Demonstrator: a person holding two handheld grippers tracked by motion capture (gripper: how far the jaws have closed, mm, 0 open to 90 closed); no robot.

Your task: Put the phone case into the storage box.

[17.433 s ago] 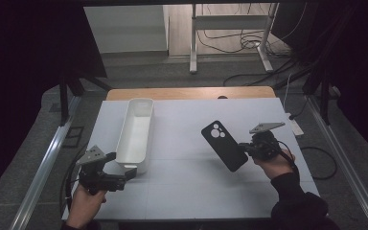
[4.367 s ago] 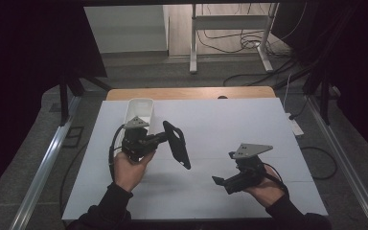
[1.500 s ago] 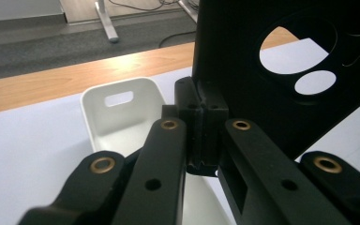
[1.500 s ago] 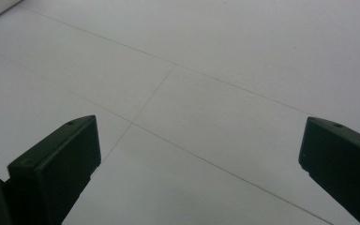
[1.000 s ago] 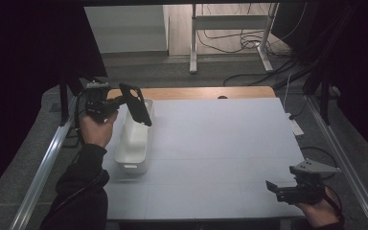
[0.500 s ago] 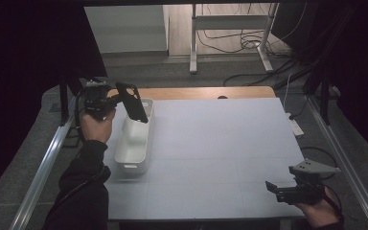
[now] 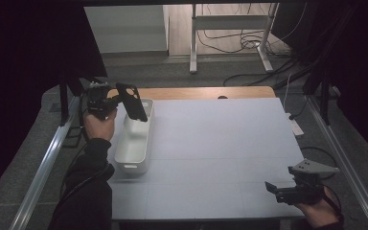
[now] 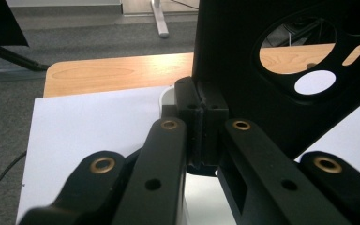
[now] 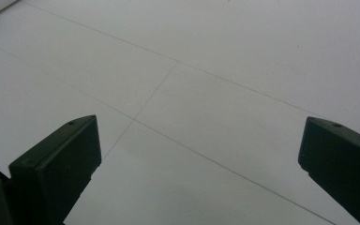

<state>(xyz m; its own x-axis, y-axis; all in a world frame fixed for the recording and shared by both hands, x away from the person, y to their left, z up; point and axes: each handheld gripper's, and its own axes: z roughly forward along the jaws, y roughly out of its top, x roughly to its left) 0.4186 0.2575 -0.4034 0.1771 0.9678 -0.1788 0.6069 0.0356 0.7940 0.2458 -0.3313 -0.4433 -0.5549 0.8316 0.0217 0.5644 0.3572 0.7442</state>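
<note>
Pinching the black phone case (image 7: pixel 132 101) by its edge over the white tray (image 7: pixel 133 143), the left tongs (image 7: pixel 106 99) carry something probably light and flexible, while the right tongs (image 7: pixel 274 189) gape wide above the worktop (image 7: pixel 220 143).

The high view looks forward and down over the whole white table (image 7: pixel 220 143). The left gripper view sits close behind its jaws, facing the table's far wooden edge (image 8: pixel 112 75), which the high view shares. The right gripper view looks down, near the tabletop (image 9: pixel 243 61).
</note>
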